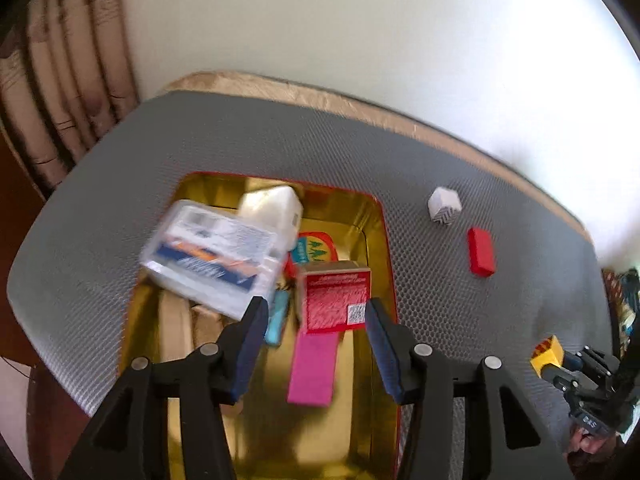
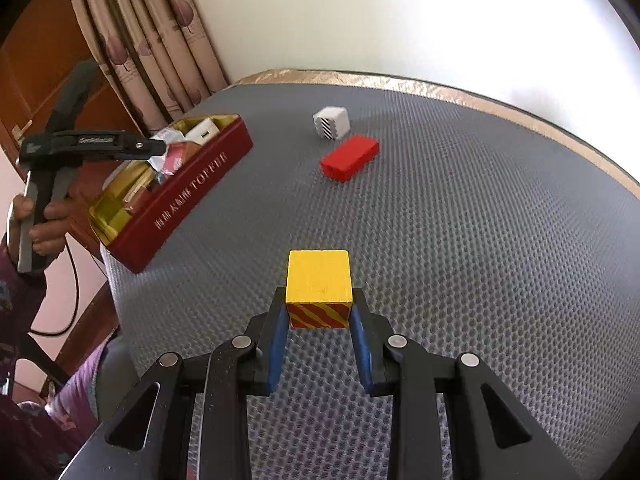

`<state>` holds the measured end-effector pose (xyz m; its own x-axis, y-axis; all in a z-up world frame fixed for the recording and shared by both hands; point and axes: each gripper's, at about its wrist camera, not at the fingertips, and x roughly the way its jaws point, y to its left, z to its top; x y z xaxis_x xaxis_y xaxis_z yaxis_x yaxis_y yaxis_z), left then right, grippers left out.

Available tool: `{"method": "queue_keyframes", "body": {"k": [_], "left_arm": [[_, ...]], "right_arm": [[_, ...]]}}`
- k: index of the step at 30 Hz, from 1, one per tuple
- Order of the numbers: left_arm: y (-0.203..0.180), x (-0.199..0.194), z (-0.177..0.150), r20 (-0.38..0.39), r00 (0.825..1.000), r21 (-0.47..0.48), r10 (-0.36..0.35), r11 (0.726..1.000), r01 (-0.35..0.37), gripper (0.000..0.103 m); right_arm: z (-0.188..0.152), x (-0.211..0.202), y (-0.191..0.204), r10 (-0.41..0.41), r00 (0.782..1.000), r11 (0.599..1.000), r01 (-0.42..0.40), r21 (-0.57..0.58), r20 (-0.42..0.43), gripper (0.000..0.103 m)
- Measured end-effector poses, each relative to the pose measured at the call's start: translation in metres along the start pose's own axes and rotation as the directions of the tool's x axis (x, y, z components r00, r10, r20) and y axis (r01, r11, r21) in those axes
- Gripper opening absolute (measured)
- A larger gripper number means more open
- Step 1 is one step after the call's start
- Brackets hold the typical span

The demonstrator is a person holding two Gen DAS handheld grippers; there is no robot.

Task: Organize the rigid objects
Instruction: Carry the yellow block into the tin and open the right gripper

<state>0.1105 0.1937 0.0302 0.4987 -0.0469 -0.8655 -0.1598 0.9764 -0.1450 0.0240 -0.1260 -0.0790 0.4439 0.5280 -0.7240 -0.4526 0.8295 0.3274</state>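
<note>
Two grippers around one red tin point(image 2: 188, 188) on a grey mat point(image 2: 480, 260). Left of the tin, a hand point(image 2: 44, 220) wrapped round a black handle. Just above the tin, the left gripper point(image 1: 316, 308), pointing down into it, fingers apart and pressing on nothing. Inside the tin, gold walls and a heap of stuff: at its left side a clear plastic box point(image 1: 212, 256), tilted and blurry; behind that, at the far end, a white box point(image 1: 272, 208); near the middle a thin teal thing point(image 1: 276, 320), too blurry to name; next to it a red carton point(image 1: 334, 300) and a pink block point(image 1: 312, 368). Right of the tin, on the near side and well apart from it, the right gripper point(image 2: 319, 312), fingers squeezed tight on a yellow block point(image 2: 319, 276) with red and yellow stripes on one face. Farther right of the tin, out on the mat, a white cube point(image 2: 331, 123) with black stripes on one face, and just beside it a flat red block point(image 2: 349, 158), both outside the tin and touched by neither gripper.
</note>
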Motion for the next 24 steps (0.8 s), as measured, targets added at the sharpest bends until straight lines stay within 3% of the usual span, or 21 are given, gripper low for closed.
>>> {"method": "queue_keyframes", "body": {"k": [4, 5, 7, 8, 11, 16, 24], "left_arm": [[0.029, -0.042, -0.023, 0.091, 0.991, -0.076, 0.096, 0.993, -0.089, 0.052], [0.036, -0.050, -0.029, 0.110, 0.985, -0.095, 0.136, 0.987, -0.126, 0.052], [0.055, -0.067, -0.046, 0.137, 0.954, -0.148, 0.266, 0.958, -0.246, 0.052], [0.061, -0.070, -0.050, 0.133, 0.949, -0.161, 0.287, 0.951, -0.265, 0.052], [0.088, -0.078, -0.069, 0.103, 0.952, -0.217, 0.289, 0.940, -0.262, 0.052], [0.101, -0.077, -0.085, 0.110, 0.939, -0.243, 0.327, 0.924, -0.294, 0.052], [0.093, -0.071, -0.092, 0.121, 0.934, -0.184, 0.336, 0.932, -0.312, 0.052]], "right_arm": [[0.018, -0.005, 0.025, 0.040, 0.999, 0.998, -0.039, -0.043, 0.021, 0.027], [0.023, -0.006, 0.034, 0.057, 0.998, 0.997, -0.056, -0.059, 0.023, 0.027], [0.035, -0.003, 0.058, 0.096, 0.995, 0.991, -0.093, -0.099, 0.022, 0.027], [0.040, 0.000, 0.070, 0.120, 0.993, 0.986, -0.117, -0.117, 0.019, 0.027], [0.060, 0.017, 0.112, 0.182, 0.983, 0.968, -0.182, -0.173, -0.014, 0.027], [0.090, 0.068, 0.171, 0.225, 0.968, 0.948, -0.244, -0.203, -0.110, 0.027], [0.106, 0.125, 0.209, 0.151, 0.969, 0.966, -0.186, -0.178, -0.194, 0.027]]}}
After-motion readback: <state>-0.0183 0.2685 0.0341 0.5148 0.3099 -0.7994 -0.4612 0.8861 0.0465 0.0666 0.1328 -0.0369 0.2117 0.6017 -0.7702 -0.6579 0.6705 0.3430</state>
